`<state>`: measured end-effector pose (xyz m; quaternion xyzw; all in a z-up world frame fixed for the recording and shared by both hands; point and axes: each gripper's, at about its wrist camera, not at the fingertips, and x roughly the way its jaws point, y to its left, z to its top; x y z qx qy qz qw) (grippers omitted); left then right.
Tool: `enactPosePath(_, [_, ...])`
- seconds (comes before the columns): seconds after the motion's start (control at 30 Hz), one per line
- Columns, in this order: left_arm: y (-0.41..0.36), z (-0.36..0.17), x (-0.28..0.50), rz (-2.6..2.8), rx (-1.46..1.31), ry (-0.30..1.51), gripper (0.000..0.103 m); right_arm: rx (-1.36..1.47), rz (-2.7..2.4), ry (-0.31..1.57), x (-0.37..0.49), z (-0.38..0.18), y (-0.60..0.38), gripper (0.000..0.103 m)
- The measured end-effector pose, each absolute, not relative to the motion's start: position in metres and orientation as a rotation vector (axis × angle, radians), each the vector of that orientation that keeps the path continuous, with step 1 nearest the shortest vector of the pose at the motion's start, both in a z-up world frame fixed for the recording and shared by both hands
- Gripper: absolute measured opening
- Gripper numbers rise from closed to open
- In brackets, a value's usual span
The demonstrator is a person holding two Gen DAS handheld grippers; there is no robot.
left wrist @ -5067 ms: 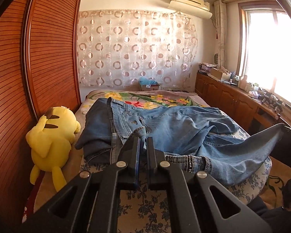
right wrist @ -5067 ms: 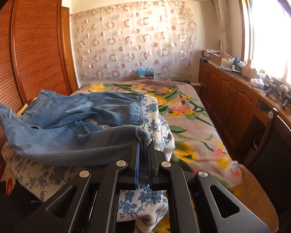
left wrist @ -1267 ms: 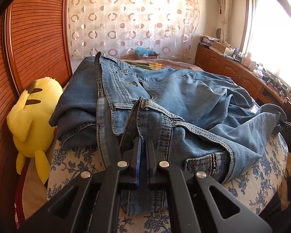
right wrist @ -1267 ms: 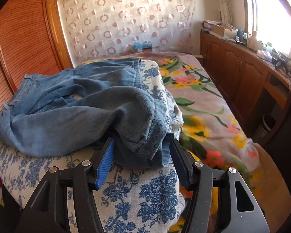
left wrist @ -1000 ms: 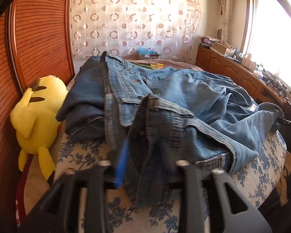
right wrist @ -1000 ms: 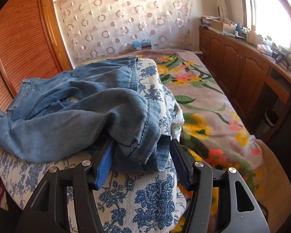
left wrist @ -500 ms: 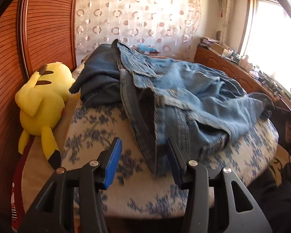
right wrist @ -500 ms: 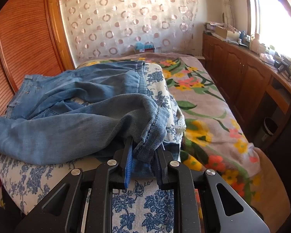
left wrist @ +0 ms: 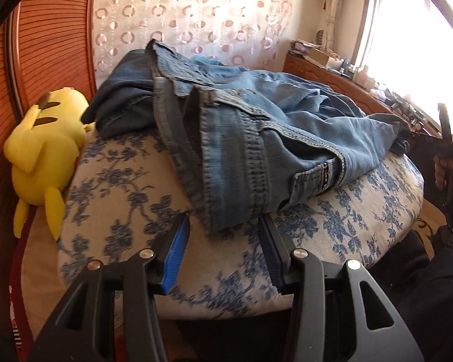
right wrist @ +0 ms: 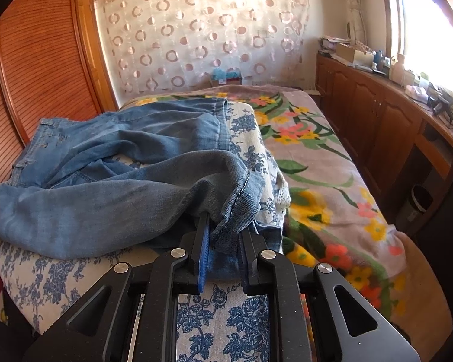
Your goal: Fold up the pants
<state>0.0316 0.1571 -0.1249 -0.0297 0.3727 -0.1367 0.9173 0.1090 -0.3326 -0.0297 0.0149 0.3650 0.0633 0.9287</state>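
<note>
Pants: the blue jeans (left wrist: 256, 138) lay in a loose heap on the white cover with blue flowers (left wrist: 120, 187), which was spread over the near end of the bed; the waistband end hung toward your left gripper, and one leg ran across to your right gripper.
Left gripper: your left gripper (left wrist: 223, 241) stood with its jaws apart, nothing gripped; the lowest edge of the denim hung just above the gap, and neither blue pad touched the cloth.
Right gripper: your right gripper (right wrist: 223, 241) had just been closing, and its jaws sat narrow, pinched on the hem of the jeans (right wrist: 136, 187) leg, with a fold of denim bunched between the pads.
Right hand: in the left wrist view, your hand (left wrist: 445, 169) showed at the far right edge on the other gripper's handle, at the end of the jeans leg.
Bed: beyond the blue-flowered cover, a grey blanket with yellow and red flowers (right wrist: 317, 163) covered the bed.
Beside the bed: a yellow plush toy (left wrist: 45, 150) lay between the bed edge and the slatted wooden wardrobe door (left wrist: 51, 39), touching the cover.
Far wall: a curtain printed with rings (right wrist: 202, 33) hung behind the bed.
</note>
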Motion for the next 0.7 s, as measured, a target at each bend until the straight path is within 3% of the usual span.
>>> enactPosePath(0.07, [0.152, -0.125, 0.035, -0.282, -0.043, 0.756, 0.040, 0.029, 0.131, 0.748, 0.109, -0.030, -0.333, 0.014])
enactPosePath(0.17, [0.145, -0.121, 0.037, -0.303, -0.028, 0.736, 0.012, 0.030, 0.135, 0.744, 0.107, -0.029, -0.335, 0.013])
enactPosePath(0.23, [0.142, -0.115, 0.038, -0.308, -0.027, 0.732, 0.004, 0.020, 0.143, 0.728, 0.104, -0.025, -0.335, 0.008])
enactPosePath(0.43, [0.140, -0.062, 0.030, -0.269, 0.006, 0.642, 0.002, -0.001, 0.131, 0.656, 0.090, 0.004, -0.337, 0.005])
enactPosePath(0.7, [0.155, 0.048, 0.030, -0.213, 0.007, 0.460, 0.001, -0.035, 0.123, 0.520, 0.073, 0.080, -0.345, 0.004])
